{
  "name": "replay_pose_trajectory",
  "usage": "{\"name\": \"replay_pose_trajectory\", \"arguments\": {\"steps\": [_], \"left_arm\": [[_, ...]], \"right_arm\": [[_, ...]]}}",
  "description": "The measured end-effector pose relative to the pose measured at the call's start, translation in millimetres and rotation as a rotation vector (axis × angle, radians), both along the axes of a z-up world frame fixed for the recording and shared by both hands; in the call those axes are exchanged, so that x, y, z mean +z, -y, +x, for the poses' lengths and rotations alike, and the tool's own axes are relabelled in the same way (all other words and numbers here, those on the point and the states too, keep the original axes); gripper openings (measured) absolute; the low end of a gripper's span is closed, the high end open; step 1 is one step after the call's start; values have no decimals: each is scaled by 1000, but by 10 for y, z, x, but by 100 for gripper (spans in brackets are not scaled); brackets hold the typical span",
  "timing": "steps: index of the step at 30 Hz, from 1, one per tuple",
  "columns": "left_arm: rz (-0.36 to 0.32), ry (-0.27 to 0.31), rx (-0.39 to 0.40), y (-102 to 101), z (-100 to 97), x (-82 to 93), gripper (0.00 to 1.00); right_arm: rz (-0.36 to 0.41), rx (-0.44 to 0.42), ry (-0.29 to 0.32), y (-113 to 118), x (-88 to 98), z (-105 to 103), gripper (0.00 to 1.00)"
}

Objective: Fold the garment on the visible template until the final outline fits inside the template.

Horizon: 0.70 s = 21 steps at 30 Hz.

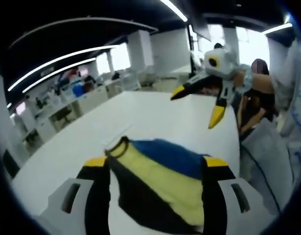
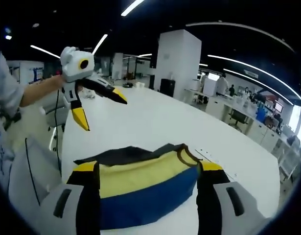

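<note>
Garment (image 1: 162, 176): one piece, yellow, blue and black, with a dark-edged neck opening; lies bunched on the white table (image 1: 155, 120), at the table's near edge, directly ahead of both my grippers. In the right gripper view the garment (image 2: 145, 188) shows a yellow band over a blue band, black cloth behind.

Left gripper (image 1: 157, 164): mine, black jaws with yellow tips, standing apart on either side of the garment; jaws wide, holding nothing. Seen from the right gripper view, this left gripper (image 2: 102, 108) hangs above the table, beyond the garment, jaws spread, yellow tips well apart, nothing between them.

Right gripper (image 2: 148, 169): mine, jaws apart, flanking the garment, gripping nothing. Seen from the left gripper view, the right gripper (image 1: 196, 104) is raised over the table's far side, past the garment, jaws splayed.

Template marks: faint lines on the table just beyond the garment; outline cannot be made out.
</note>
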<state>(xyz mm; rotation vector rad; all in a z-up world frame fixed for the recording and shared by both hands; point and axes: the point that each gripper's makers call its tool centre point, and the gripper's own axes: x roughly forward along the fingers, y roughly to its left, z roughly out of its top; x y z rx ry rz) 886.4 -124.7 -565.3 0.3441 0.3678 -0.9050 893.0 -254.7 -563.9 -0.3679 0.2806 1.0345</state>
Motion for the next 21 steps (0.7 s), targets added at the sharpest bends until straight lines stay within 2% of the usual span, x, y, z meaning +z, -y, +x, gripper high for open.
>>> {"name": "replay_pose_trajectory", "arguments": {"steps": [5, 14, 21], "left_arm": [[-9, -14, 6, -38, -123, -26, 73], [-32, -48, -5, -7, -420, -81, 73], [-57, -38, 2, -17, -587, -9, 79]], "right_arm": [[13, 6, 8, 21, 63, -89, 83], [0, 18, -10, 40, -47, -266, 86], [-14, 11, -4, 89, -98, -350, 87]]}}
